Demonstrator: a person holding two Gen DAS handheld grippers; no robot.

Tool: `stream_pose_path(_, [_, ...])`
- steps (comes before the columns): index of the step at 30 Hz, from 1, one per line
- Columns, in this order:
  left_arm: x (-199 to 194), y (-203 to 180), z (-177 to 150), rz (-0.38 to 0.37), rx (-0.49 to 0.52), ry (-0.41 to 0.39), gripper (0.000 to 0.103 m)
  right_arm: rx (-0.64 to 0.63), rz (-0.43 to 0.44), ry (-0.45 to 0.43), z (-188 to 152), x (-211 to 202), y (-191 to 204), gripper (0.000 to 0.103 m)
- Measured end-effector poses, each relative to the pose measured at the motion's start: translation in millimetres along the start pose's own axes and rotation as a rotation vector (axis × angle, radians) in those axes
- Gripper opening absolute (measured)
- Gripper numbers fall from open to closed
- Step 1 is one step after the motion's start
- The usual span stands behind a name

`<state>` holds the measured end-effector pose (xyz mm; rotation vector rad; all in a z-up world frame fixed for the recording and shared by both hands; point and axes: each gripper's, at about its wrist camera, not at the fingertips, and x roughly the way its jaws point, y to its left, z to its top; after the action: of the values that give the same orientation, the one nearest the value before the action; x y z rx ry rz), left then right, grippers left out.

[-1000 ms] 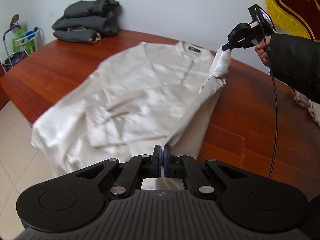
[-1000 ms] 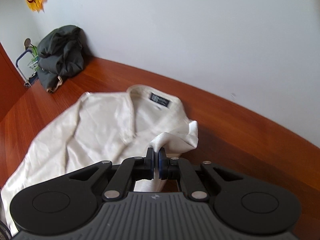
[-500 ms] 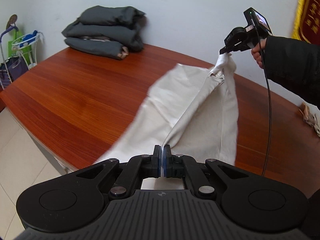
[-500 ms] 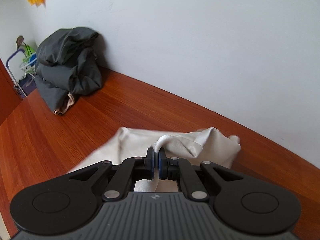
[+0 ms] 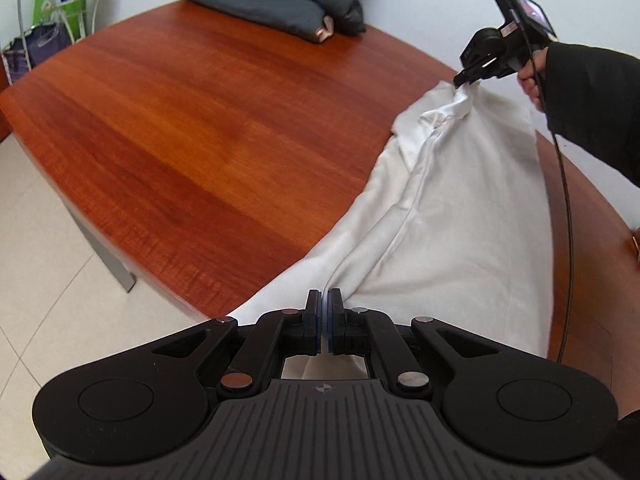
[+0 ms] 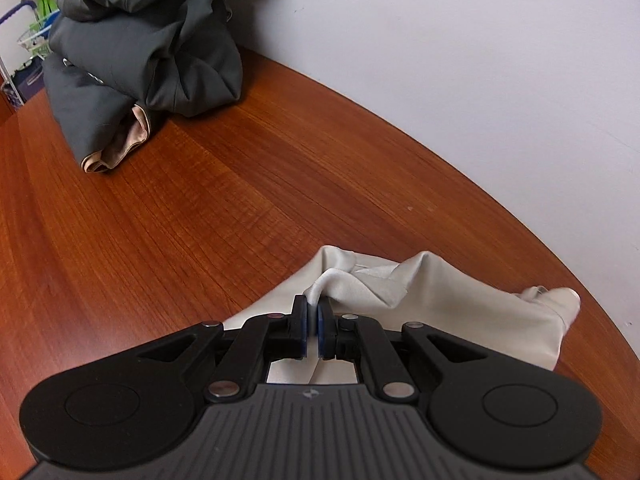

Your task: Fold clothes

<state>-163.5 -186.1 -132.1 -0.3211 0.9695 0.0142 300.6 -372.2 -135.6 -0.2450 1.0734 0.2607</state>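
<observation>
A cream-white shirt (image 5: pixel 452 216) lies folded lengthwise on the right part of the wooden table (image 5: pixel 180 120). My left gripper (image 5: pixel 324 300) is shut on its near edge by the table's front rim. My right gripper (image 5: pixel 464 78) is shut on the far end of the shirt, and the cloth runs taut between the two. In the right wrist view my right gripper (image 6: pixel 312 312) pinches a raised fold of the shirt (image 6: pixel 440 312), whose bunched end lies on the table (image 6: pixel 200 220) in front of it.
A stack of folded dark grey clothes (image 5: pixel 272 0) sits at the table's far edge by the wall; it also shows in the right wrist view (image 6: pixel 140 52). A trolley with bags (image 5: pixel 44 32) stands on the floor at the left. Tiled floor (image 5: pixel 60 280) lies below the table's near edge.
Both grippers have carried one side of the shirt across to the right, folding it over itself. The shirt, spread flat a second ago, now lies as a narrow strip lower on the table.
</observation>
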Motion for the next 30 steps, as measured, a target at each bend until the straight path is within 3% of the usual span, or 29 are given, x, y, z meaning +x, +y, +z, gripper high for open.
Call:
stream_pose_path(3, [-1,9,-2,0.008,-0.025,0.010,0.007,-0.004,0.002,-0.028,-1,-7,-2,0.023])
stream_pose_path(13, [-12,44,-8,0.025,-0.017,0.003,0.024,-0.022,0.036,-0.086,-14,-53,2,0.032])
stream_pose_path(19, [-12,44,-3,0.016,0.052,0.000,0.040,-0.047,0.053,-0.111,-42,-94,-1,0.039])
stream_pose_path(21, [-12,44,-1,0.013,0.074,0.000,0.043,-0.049,0.062,-0.124,-57,-111,-3,0.045])
stream_pose_path(30, [-12,41,7,-0.006,0.170,0.001,0.050,-0.035,0.081,-0.133,-117,-163,-12,0.049])
